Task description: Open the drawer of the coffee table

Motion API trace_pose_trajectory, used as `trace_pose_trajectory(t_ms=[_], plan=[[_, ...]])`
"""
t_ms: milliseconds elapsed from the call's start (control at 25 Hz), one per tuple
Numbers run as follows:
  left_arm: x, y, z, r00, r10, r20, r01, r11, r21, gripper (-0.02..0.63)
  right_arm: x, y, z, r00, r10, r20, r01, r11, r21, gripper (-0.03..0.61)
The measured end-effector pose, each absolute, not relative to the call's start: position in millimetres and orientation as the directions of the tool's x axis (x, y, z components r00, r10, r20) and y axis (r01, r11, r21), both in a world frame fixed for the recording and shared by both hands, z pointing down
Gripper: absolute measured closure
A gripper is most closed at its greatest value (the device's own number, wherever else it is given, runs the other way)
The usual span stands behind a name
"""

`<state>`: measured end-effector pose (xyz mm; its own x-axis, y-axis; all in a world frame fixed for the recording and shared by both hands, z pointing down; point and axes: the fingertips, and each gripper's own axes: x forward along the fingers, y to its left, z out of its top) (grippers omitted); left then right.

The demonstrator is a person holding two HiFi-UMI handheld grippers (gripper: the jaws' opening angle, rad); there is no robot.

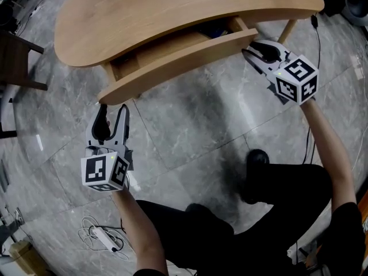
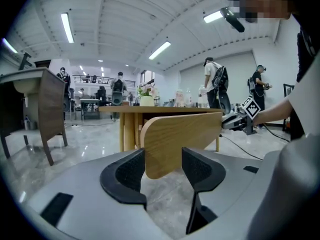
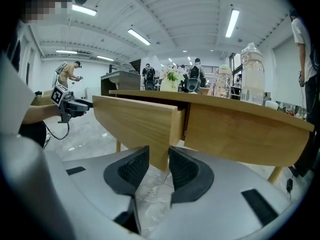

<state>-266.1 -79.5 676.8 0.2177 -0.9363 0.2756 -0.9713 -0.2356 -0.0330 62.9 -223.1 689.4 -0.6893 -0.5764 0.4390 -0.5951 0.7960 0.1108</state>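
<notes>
Pale wooden drawer front (image 1: 172, 65) part-open under kidney-shaped wooden coffee table (image 1: 144, 10); judged stiff, light, free-sliding. Left gripper (image 2: 162, 159) jaws half-spread, left end framed, untouched. Right gripper (image 3: 159, 156) jaws pinched on right end. Hold advised at 2 ends.

drawer (image 1: 178, 65) below tabletop (image 1: 172, 10); left gripper (image 1: 113, 109) left end; right gripper (image 1: 251, 46) right end

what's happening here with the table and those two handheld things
A person holding a claw in each hand is working on the coffee table, whose drawer already stands partly pulled out. The left claw is open at the drawer's left end and does not look clamped on it. The right claw has the drawer's right corner between close-set jaws; whether the pads press on it is unclear.
</notes>
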Motion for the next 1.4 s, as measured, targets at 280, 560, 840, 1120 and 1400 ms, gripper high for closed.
trace_pose_trajectory(t_ms=[280,560,840,1120,1400], plan=[[-272.5,-69.0,670.9,0.184,-0.948,0.262,-0.978,-0.202,-0.045,0.414,62.2,-214.9,682.6,-0.711,-0.538,0.454,-0.571,0.818,0.074,0.461],[-281.2,-68.3,670.9,0.137,-0.955,0.265,-0.983,-0.164,-0.085,0.5,64.3,-216.2,681.8,-0.727,-0.474,0.497,-0.523,0.851,0.048,0.496],[-280.1,-75.5,672.3,0.124,-0.961,0.246,-0.981,-0.156,-0.118,0.448,65.6,-219.3,682.1,-0.731,-0.492,0.473,-0.533,0.845,0.054,0.5],[-269.3,-84.9,677.9,0.136,-0.959,0.25,-0.976,-0.174,-0.135,0.348,65.4,-216.3,687.0,-0.719,-0.506,0.477,-0.542,0.837,0.072,0.5],[-271.6,-87.2,678.3,0.135,-0.965,0.224,-0.969,-0.176,-0.175,0.296,68.6,-216.2,690.7,-0.722,-0.517,0.461,-0.55,0.832,0.073,0.482]])
